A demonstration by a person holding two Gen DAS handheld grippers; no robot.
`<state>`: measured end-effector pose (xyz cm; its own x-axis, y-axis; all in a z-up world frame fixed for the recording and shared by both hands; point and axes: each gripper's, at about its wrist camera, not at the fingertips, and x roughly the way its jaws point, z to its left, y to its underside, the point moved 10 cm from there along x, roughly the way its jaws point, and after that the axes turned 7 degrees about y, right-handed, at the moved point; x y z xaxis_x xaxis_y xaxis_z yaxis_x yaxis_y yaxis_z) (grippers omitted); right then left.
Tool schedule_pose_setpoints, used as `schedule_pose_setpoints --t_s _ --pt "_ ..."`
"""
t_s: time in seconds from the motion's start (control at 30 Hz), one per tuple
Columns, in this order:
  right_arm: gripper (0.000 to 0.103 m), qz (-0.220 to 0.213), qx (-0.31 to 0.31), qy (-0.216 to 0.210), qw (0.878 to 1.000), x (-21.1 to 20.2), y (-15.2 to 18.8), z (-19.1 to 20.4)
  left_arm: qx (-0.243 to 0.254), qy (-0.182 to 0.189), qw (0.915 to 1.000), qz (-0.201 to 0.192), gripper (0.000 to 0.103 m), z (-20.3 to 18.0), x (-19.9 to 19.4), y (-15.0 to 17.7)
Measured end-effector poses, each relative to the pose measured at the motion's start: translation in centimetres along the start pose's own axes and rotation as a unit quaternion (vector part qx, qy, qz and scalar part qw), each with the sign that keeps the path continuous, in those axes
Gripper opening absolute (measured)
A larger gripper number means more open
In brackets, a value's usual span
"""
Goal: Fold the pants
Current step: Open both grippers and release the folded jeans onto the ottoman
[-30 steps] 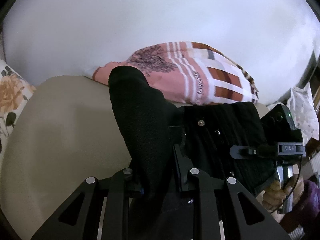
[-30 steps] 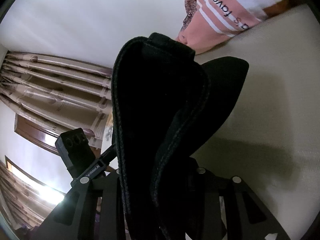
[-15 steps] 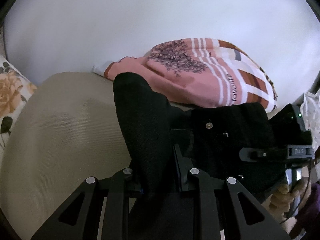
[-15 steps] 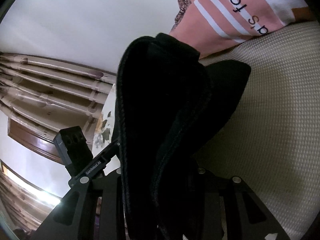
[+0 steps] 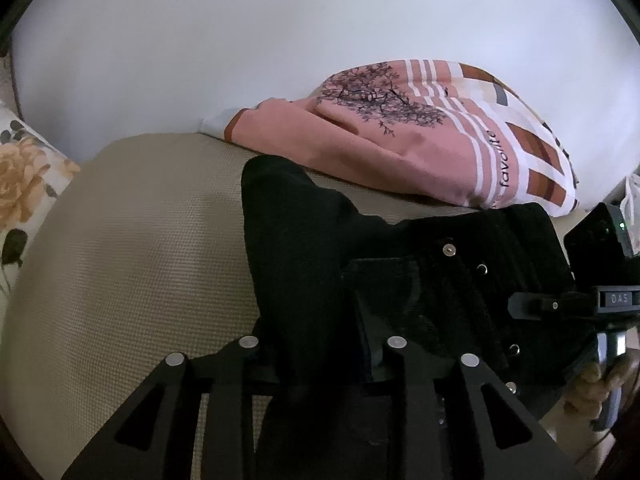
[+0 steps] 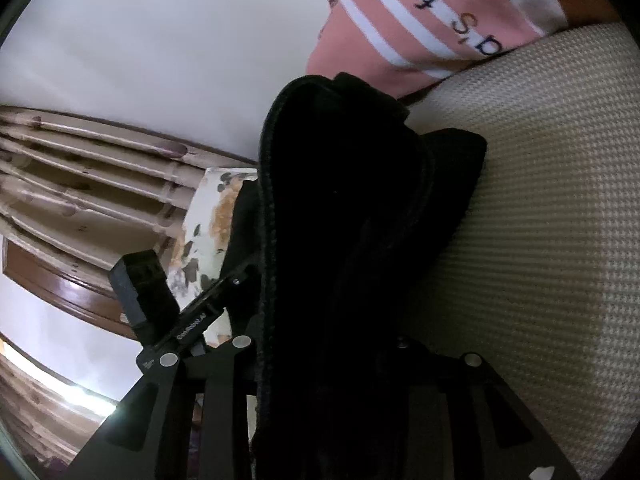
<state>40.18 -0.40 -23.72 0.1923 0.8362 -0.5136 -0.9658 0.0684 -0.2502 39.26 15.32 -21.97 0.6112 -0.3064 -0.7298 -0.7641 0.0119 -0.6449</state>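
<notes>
Pants: black, bunched over the beige cushion
Left hand-held gripper: jaws just been opening, pants between them
Right hand-held gripper: clamped on pants

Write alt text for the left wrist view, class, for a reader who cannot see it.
Black pants run up between the left gripper fingers, whose jaws have just been opening, onto a beige woven cushion. Behind lies a pink striped cloth printed with a tree; at right, a hand holds the right gripper.
</notes>
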Motion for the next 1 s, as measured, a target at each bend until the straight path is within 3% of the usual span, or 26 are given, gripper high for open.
schedule_pose_setpoints --t_s 0.23,0.57,0.7,0.9,0.93,1.0 --pt "0.034 -0.015 -0.013 0.044 0.999 0.0 0.2 -1.0 -0.023 -0.019 0.9995 -0.010 0.049 1.3 0.1 0.6" --pt "0.046 -0.073 -0.015 0.123 0.990 -2.4 0.1 -1.0 -0.012 -0.069 0.9973 -0.022 0.058 2.0 -0.9 1.4" --pt "0.047 -0.105 -0.022 0.161 0.981 -4.0 0.2 0.0 -0.009 -0.085 0.9957 -0.036 0.063 1.9 -1.7 1.3" --pt "0.064 -0.146 -0.054 0.204 0.967 -6.3 1.8 2.2 -0.010 -0.102 0.9924 -0.067 0.074 1.2 -3.8 1.1" --pt "0.071 -0.154 -0.067 0.215 0.962 -6.8 2.1 2.8 -0.009 -0.105 0.9918 -0.073 0.076 0.9 -4.2 1.0" --pt "0.075 -0.174 -0.104 0.245 0.948 -7.8 2.7 4.4 -0.004 -0.105 0.9907 -0.087 0.077 0.1 -5.3 1.0"
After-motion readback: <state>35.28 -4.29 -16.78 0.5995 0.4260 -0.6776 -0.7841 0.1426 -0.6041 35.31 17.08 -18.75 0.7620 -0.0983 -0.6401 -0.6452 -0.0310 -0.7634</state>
